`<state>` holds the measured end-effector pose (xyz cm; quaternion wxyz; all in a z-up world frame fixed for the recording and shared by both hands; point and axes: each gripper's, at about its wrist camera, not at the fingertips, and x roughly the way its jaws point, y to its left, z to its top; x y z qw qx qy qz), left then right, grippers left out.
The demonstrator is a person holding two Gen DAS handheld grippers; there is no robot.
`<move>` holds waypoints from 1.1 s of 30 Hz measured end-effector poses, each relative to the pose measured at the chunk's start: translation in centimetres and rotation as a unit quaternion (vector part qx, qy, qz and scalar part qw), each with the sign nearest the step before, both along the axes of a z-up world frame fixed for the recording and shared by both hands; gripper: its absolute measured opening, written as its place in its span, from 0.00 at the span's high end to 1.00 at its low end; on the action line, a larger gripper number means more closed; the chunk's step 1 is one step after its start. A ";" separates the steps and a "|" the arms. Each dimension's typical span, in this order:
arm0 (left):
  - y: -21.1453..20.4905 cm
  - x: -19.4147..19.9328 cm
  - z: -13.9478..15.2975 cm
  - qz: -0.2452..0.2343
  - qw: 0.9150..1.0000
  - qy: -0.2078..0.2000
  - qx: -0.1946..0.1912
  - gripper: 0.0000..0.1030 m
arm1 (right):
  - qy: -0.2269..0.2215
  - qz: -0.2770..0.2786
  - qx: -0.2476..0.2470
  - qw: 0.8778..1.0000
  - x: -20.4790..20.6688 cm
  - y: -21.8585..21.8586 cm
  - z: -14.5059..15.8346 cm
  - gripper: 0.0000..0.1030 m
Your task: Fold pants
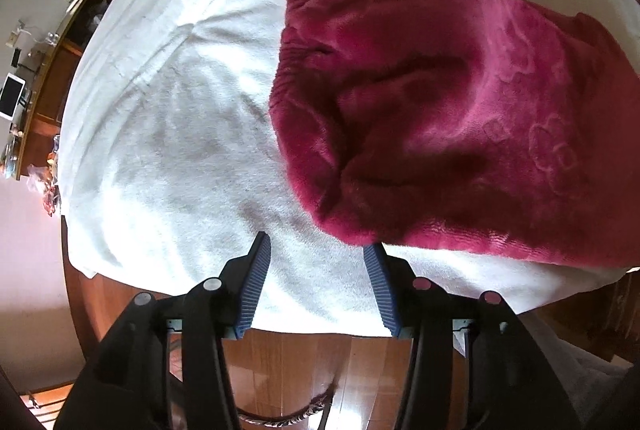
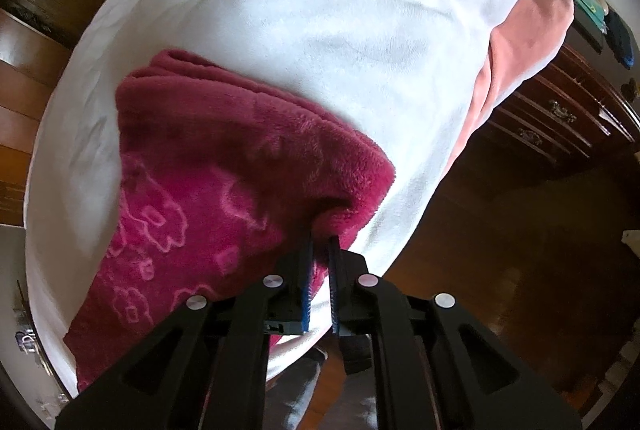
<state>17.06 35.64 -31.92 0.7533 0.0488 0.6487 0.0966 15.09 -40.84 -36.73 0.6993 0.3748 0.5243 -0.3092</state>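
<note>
Magenta fleece pants [image 1: 460, 117] lie bunched on white blanket [image 1: 180, 133]. Left gripper [image 1: 318, 250] hangs at the near blanket edge, jaws spread wide, empty; pants just ahead and to its right, hem near right pad. Right gripper [image 2: 321, 242] clamped onto pants corner.

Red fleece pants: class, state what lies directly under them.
The pants lie on a white blanket that spreads beyond them. What lies beneath the blanket there is covered and cannot be seen.
</note>
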 end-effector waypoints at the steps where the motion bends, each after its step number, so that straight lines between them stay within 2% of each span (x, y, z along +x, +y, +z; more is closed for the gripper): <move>1: 0.0 -0.1 0.4 0.001 1.000 -0.004 -0.001 0.52 | 0.004 -0.001 -0.005 1.000 0.0 0.0 0.0 0.84; 2: -0.2 -0.2 0.8 0.001 1.000 -0.007 0.000 0.52 | 0.012 -0.004 -0.013 1.000 -0.2 -0.2 0.2 0.79; 4: -0.5 -0.2 1.5 0.004 1.000 -0.013 -0.001 0.51 | 0.017 -0.010 -0.023 1.000 -0.7 -0.5 0.5 0.75; 12: -3.0 2.1 3.0 -0.015 0.999 -0.035 -0.007 0.48 | 0.007 0.008 -0.076 0.997 -1.2 0.7 4.7 0.74; 14: -3.7 3.0 3.5 -0.027 0.999 -0.040 -0.008 0.48 | -0.002 0.020 -0.087 0.996 -0.5 1.9 5.9 0.65; 16: -4.2 3.9 4.3 -0.038 0.998 -0.050 -0.011 0.48 | -0.013 0.035 -0.097 0.995 0.3 3.1 6.9 0.61; 20: -3.9 5.1 5.6 -0.039 0.997 -0.065 -0.019 0.47 | -0.037 0.075 -0.089 0.992 3.8 6.7 7.9 0.60; 23: -3.8 6.5 5.2 -0.030 0.997 -0.069 -0.030 0.47 | -0.051 0.119 -0.068 0.989 7.5 10.3 7.9 0.60; 26: -3.2 7.7 4.3 -0.015 0.997 -0.065 -0.034 0.47 | -0.063 0.173 -0.039 0.982 11.6 14.9 7.4 0.58; 28: -2.8 8.3 3.2 -0.001 0.998 -0.059 -0.027 0.47 | -0.064 0.215 -0.019 0.974 14.5 18.5 6.8 0.52; 33: -0.9 9.8 0.9 0.043 0.998 -0.041 -0.025 0.47 | -0.066 0.345 0.013 0.936 21.7 28.6 5.7 0.50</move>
